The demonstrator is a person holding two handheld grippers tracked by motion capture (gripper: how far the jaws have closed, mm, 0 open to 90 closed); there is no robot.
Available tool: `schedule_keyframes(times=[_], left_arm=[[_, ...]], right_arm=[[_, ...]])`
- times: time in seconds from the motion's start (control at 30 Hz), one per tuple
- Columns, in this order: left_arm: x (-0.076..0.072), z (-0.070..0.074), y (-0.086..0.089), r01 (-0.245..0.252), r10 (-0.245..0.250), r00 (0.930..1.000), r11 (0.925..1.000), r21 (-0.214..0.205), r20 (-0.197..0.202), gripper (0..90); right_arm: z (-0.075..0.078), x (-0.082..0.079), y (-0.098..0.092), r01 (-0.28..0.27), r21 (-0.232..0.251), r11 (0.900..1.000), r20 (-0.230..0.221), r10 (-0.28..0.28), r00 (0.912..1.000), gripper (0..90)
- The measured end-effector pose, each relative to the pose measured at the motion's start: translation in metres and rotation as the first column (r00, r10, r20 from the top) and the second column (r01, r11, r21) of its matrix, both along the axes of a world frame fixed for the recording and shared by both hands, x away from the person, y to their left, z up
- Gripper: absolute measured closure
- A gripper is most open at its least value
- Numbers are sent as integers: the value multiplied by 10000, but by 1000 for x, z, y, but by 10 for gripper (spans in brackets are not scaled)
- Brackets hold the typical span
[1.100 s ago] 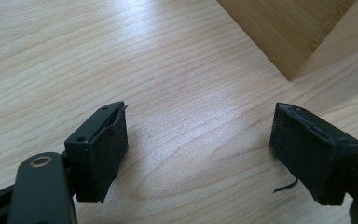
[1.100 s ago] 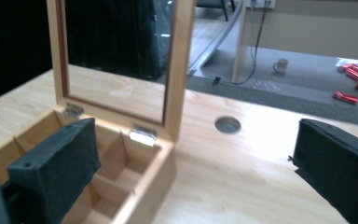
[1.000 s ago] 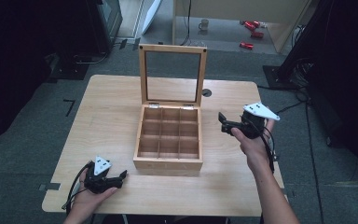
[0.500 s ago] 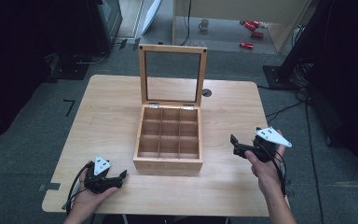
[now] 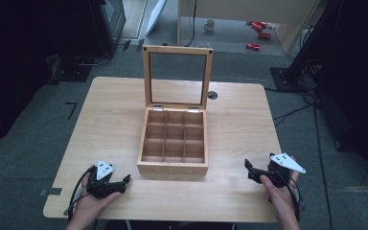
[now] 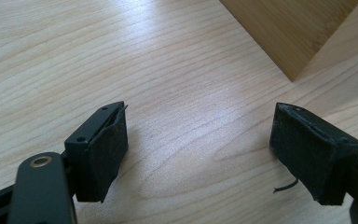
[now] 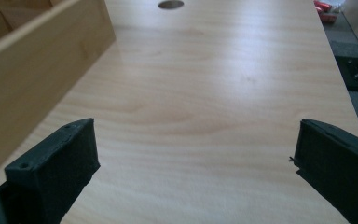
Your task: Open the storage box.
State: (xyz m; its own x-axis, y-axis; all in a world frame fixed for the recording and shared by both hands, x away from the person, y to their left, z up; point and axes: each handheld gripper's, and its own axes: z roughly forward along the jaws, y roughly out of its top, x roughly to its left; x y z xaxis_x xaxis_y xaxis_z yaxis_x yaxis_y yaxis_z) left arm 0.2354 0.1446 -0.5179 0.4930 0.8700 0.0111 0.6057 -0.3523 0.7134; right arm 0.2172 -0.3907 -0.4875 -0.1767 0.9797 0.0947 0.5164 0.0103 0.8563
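In the high view a wooden box (image 5: 174, 143) stands at the middle of the table (image 5: 110, 120), its glass-paned lid (image 5: 177, 79) standing upright on the far side and its nine compartments bare. The left gripper (image 5: 124, 181) rests on the near left part of the table, just left of the box's near left corner, held by a hand (image 5: 88, 206) that comes in from the near edge; its jaws are spread and point right toward the box. The right gripper (image 5: 247, 167) sits near the table's near right part, well apart from the box, held by the other hand (image 5: 280, 196), jaws pointing left. In the left gripper view the left gripper (image 6: 198, 149) has its two black jaws wide apart over bare wood, with nothing between them; a corner of the box (image 6: 291, 28) lies at the far right. In the right gripper view the right gripper (image 7: 196, 168) also has its jaws wide apart and grips nothing; the box wall (image 7: 37, 70) runs along the left, and a round hole (image 7: 170, 4) in the table lies far ahead.
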Motion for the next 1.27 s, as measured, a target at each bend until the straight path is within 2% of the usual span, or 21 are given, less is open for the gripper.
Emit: schedule_keyframes(times=[0.23,0.5,0.77,0.9,1.27], left_arm=[[0,0,0,-2,2,10000,10000,12,7,196],[0,0,0,-2,2,10000,10000,14,5,195],[0,0,0,-5,5,10000,10000,11,6,195],[0,0,0,-5,5,10000,10000,13,8,195],[0,0,0,-6,6,10000,10000,10,6,195]], right_arm=[[-23,-18,-14,219,-160,9996,-636,-229,9977,0],[-34,-33,-27,296,-242,9993,-1199,-323,9923,0],[-37,-31,-23,51,-671,9977,-1733,-167,9847,0],[-39,-29,-19,-95,-1090,9940,-2271,-156,9738,0],[-39,-28,-18,-152,-1088,9939,-2288,-101,9734,0]])
